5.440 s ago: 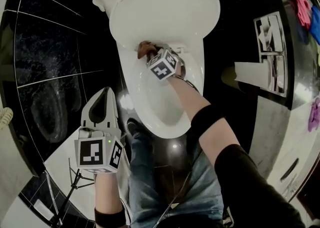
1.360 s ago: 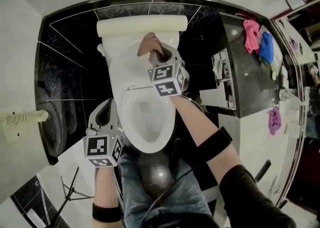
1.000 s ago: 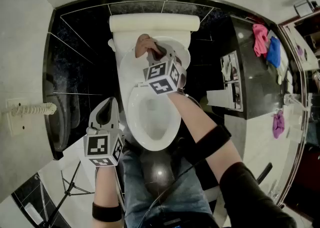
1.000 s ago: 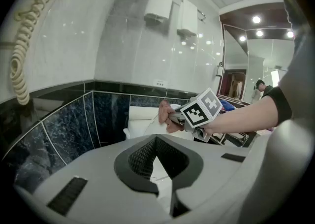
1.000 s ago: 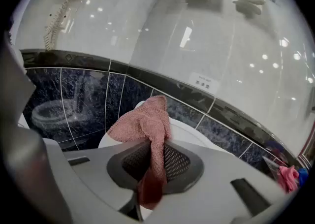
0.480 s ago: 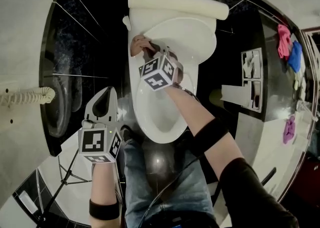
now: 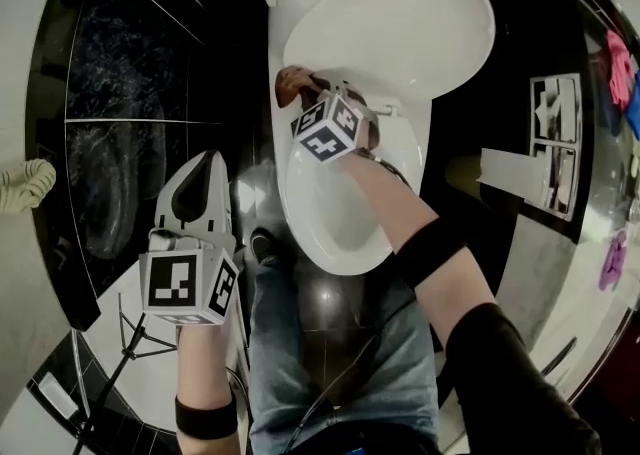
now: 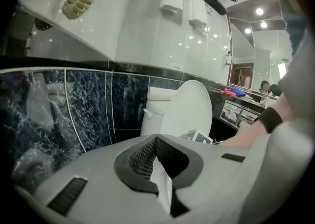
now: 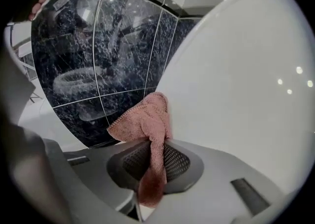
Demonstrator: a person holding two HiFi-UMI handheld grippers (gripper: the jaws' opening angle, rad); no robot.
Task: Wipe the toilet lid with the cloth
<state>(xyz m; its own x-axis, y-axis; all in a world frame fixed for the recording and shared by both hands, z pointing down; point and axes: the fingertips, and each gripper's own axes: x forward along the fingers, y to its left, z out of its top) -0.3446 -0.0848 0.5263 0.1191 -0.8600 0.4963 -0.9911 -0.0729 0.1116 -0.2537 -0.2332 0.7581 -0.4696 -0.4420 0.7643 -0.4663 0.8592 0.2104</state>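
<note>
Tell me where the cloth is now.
In the head view the cloth sits upper centre, pinched in the right gripper at the lower left edge of the raised toilet lid.

Light falls from overhead, and the toilet lid (image 7: 400, 33) takes most of it. In the head view it is the brightest surface, close to washed out, with barely a shadow on it. Left of the lid, the glossy black wall tiles (image 7: 130, 93) carry pale, smeared reflections. Below the lid, a hard glint sits on the dark floor (image 7: 345, 291). In the right gripper view small lamp glints dot the lid. The cloth (image 9: 147, 119) against the lid is crisp, while the right gripper (image 9: 152, 161), nearer the lens, goes soft. Up and right of the lid, in the left gripper view, ceiling spotlights (image 8: 259, 11) flare. Every view bows strongly and its corners fall to black.
</note>
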